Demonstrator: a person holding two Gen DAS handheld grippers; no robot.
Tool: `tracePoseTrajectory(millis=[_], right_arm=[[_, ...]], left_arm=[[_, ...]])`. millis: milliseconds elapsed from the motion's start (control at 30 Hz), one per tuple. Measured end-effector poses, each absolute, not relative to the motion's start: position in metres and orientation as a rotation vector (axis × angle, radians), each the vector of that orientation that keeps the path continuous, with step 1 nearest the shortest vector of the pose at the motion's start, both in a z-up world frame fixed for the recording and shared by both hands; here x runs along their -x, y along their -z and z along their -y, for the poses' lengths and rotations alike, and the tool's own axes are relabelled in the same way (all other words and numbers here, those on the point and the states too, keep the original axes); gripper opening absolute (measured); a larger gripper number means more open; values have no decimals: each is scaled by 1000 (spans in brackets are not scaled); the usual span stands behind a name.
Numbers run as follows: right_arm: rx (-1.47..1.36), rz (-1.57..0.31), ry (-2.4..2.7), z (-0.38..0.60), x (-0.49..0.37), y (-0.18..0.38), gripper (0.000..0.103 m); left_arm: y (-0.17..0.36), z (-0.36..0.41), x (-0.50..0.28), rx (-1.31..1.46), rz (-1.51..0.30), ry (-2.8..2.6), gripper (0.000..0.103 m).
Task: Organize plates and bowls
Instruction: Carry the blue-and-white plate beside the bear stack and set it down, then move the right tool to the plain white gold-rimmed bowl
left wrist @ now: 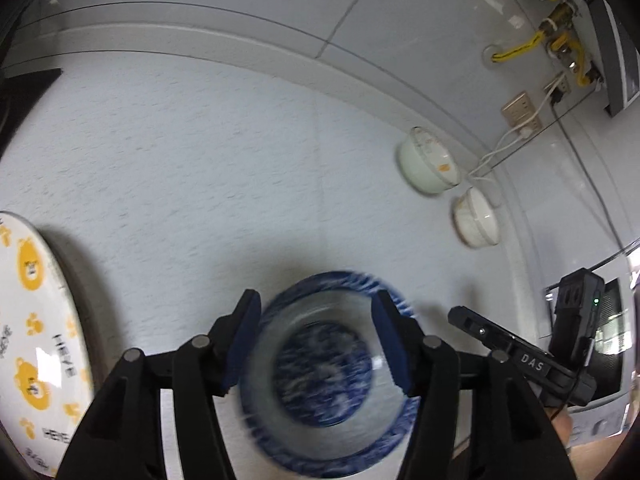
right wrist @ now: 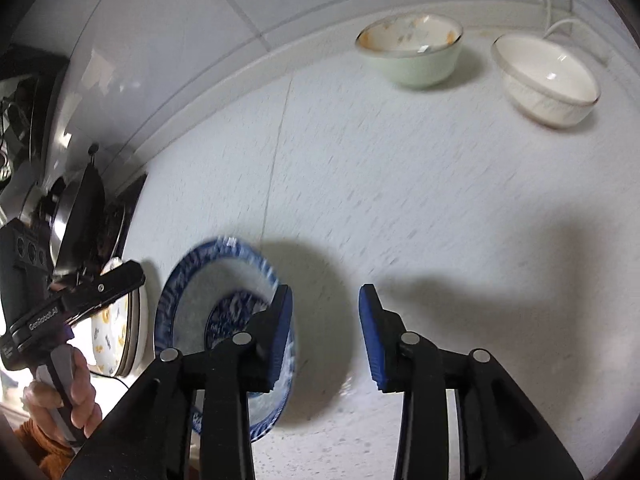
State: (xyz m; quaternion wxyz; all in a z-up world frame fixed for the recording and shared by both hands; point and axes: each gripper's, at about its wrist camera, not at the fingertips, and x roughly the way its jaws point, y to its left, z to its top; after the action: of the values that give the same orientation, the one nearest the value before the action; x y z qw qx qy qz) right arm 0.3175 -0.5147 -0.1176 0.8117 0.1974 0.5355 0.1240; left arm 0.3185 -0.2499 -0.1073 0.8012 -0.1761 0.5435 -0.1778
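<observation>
A blue-patterned plate (left wrist: 324,372) lies on the white counter under my open left gripper (left wrist: 316,340), its fingers straddling it without clear contact. The same plate (right wrist: 208,312) shows in the right wrist view beside my open, empty right gripper (right wrist: 326,336), whose left finger overlaps its rim. A large white plate with yellow bears (left wrist: 32,340) lies at the left; it also shows in the right wrist view (right wrist: 116,336). A pale green bowl (left wrist: 428,160) (right wrist: 412,56) and a white bowl (left wrist: 476,216) (right wrist: 548,80) stand by the back wall.
A stovetop with a dark pan (right wrist: 76,216) sits far left. Wall sockets with white cables (left wrist: 520,112) and yellow gas pipes (left wrist: 556,28) are on the tiled wall behind the bowls. The right gripper's handle (left wrist: 532,364) is at the right.
</observation>
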Motion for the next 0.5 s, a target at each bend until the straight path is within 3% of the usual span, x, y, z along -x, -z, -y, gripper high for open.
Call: tracePoseTrajectory(millis=[200,500], right_arm=[[-410,-1048,-98,591,-338,85,57],[-390,-1061,0,676,-384,88,71]], left_arm=[[105,323,-351,414,-1223,505,65],[122,451,-403,369,-1265,566,78]])
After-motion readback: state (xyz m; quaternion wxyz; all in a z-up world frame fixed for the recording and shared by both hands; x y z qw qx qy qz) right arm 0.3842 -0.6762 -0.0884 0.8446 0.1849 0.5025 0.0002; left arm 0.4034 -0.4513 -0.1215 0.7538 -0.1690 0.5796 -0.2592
